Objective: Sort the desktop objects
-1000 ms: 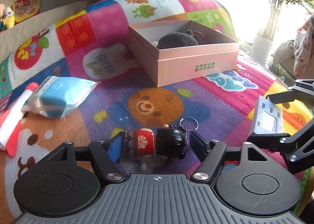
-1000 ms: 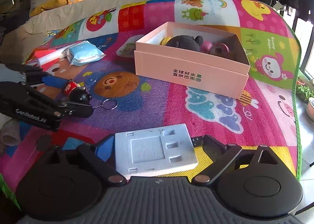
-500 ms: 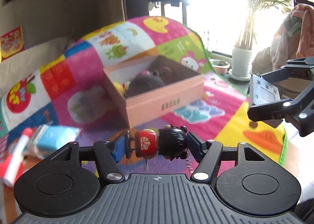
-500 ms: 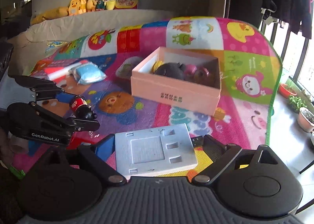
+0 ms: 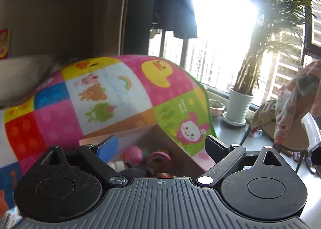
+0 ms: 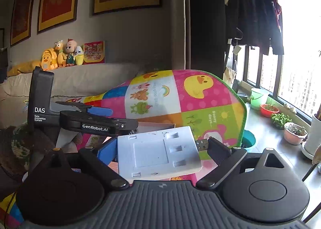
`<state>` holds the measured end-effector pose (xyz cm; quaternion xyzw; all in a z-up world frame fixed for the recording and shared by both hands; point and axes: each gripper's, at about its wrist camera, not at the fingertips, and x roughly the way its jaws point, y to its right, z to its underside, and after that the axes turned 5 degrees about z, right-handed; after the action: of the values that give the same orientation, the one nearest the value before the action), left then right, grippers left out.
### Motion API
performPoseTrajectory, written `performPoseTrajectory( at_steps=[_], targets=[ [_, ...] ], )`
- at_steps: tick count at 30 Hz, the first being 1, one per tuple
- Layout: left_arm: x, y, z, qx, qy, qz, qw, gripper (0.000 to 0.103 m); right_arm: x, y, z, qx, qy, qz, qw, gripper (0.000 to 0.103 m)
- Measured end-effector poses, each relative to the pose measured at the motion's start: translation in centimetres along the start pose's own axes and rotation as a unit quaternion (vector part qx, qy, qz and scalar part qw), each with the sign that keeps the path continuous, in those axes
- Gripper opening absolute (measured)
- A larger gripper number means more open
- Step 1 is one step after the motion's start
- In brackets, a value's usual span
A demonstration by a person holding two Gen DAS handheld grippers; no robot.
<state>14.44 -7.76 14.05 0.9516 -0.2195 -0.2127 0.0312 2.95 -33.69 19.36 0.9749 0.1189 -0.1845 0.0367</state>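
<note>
Left gripper [image 5: 161, 147] spread, empty; right gripper [image 6: 160, 151] clamps flat white slab [image 6: 158, 153].

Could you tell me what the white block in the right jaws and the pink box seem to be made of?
White block: apparently foam or matte moulded plastic; dull, slightly pitted surface with moulded recesses and dark specks. Pink box: probably cardboard; thin flat wall with a matte, plain brownish inner face.

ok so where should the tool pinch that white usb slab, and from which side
Pinch the white usb slab across its two straight side edges, about mid-length, coming from the end away from the usb plug. It is thin and flat with parallel sides, so the pads should sit flush there. The right tool holds it roughly that way.
</note>
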Motion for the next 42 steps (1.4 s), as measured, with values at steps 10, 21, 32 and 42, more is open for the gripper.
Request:
performPoseTrajectory(
  at_steps=[10,21,32,42],
  targets=[
    [-8.0,-4.8,11.5,0.007,-0.072,-0.109,0.9914,0.101,5.6,-1.5,-1.7,0.042,-0.076,-0.04,0.995,0.094],
    [-12.1,-8.1,14.7,-0.067,-0.057,-0.138,0.9866,0.102,22.0,-7.0,-5.4,0.084,-0.146,-0.018,0.986,0.1],
    [-14.7,-10.9,16.5,-0.091,-0.047,-0.2,0.9743,0.103,22.8,-11.4,-2.5,0.073,-0.157,-0.066,0.983,0.101],
    [-16.8,-12.6,16.9,-0.091,-0.051,-0.249,0.9629,0.103,20.3,-24.6,2.0,-0.06,-0.159,-0.208,0.963,0.101]
  ],
)
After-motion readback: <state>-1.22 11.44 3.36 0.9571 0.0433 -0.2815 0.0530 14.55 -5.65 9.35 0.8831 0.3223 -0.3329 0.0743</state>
